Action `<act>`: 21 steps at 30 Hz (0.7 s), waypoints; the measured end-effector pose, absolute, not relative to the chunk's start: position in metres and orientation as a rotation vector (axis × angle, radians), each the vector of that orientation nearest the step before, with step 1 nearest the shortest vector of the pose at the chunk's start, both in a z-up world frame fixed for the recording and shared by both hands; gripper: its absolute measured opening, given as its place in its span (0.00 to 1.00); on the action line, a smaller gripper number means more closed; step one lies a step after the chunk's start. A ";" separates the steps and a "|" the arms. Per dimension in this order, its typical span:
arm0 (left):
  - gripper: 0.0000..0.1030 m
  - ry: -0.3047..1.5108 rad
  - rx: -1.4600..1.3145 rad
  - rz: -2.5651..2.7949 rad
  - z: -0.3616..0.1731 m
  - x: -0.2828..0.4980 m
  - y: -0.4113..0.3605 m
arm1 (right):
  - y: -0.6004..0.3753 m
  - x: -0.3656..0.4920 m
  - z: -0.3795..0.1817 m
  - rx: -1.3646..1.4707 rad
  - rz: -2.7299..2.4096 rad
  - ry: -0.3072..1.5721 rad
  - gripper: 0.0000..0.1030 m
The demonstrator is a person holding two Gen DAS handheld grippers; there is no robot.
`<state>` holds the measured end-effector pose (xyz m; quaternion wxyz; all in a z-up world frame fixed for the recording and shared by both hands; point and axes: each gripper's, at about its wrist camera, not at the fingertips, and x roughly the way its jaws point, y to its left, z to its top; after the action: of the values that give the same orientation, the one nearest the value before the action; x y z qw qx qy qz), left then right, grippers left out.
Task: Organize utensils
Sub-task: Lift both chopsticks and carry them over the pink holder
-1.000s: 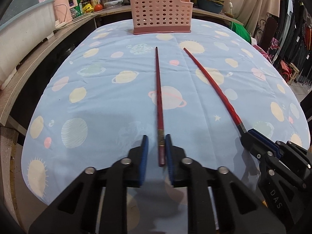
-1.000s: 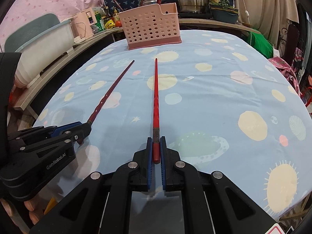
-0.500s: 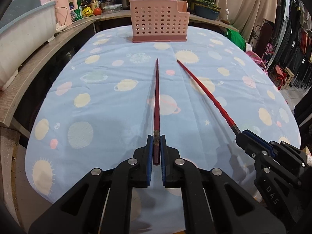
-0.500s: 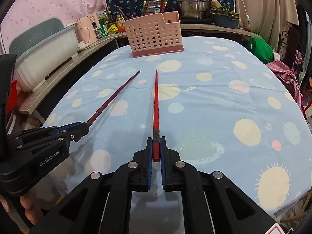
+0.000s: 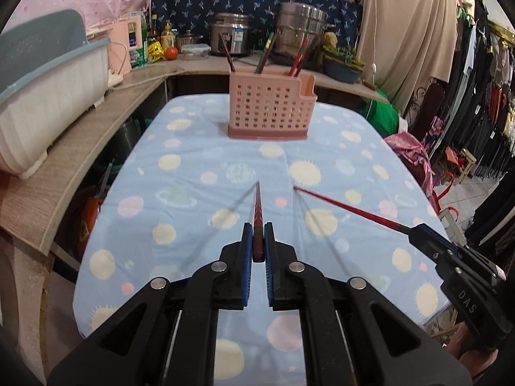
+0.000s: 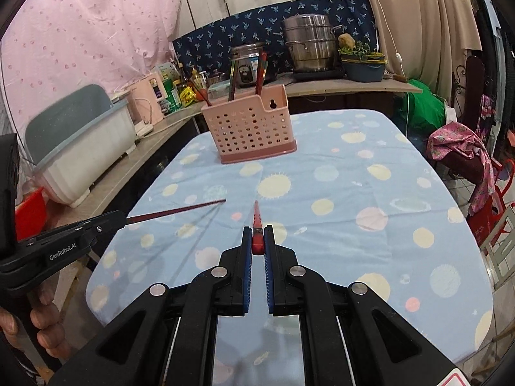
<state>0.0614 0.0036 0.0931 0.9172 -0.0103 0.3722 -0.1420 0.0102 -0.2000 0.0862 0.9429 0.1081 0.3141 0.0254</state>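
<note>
Fig.: left hand-held gripper (image 5: 256, 241) & right hand-held gripper (image 6: 257, 239), each clamped on a chopstick's butt end, tips raised off surface (image 6: 354, 173). Dark-red chopstick (image 5: 257, 206), bright-red chopstick (image 6: 256, 217): probably light, stiff, slick; end-grip lets them pivot. Pink holder (image 5: 272, 109) ahead.

Pink curtain (image 6: 90, 32), blue patterned backsplash (image 5: 257, 6), wooden counter (image 5: 80, 148) behind table

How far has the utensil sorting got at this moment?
Done: several chopsticks already stand in the pink basket. In hand: the left gripper clamps a dark red chopstick, the right gripper a bright red chopstick, both clear of the tablecloth. Left: dropping both into the basket.
</note>
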 end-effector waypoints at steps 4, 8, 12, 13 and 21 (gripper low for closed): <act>0.07 0.734 -0.029 -0.287 0.114 0.076 0.006 | -0.206 0.023 0.109 0.188 0.043 0.582 0.07; 0.07 0.708 -0.040 -0.272 0.131 0.092 0.008 | -0.211 0.037 0.128 0.161 0.035 0.535 0.07; 0.07 0.691 -0.046 -0.259 0.143 0.108 0.008 | -0.213 0.051 0.143 0.134 0.030 0.498 0.07; 0.07 0.686 -0.047 -0.258 0.146 0.112 0.007 | -0.214 0.054 0.146 0.129 0.029 0.493 0.07; 0.07 0.656 -0.047 -0.261 0.168 0.145 0.003 | -0.222 0.088 0.165 0.148 0.058 0.477 0.07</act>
<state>0.1446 0.0032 0.1676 0.9380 -0.0229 0.3214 -0.1277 0.0877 -0.2224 0.1646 0.9686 0.0730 0.2358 0.0285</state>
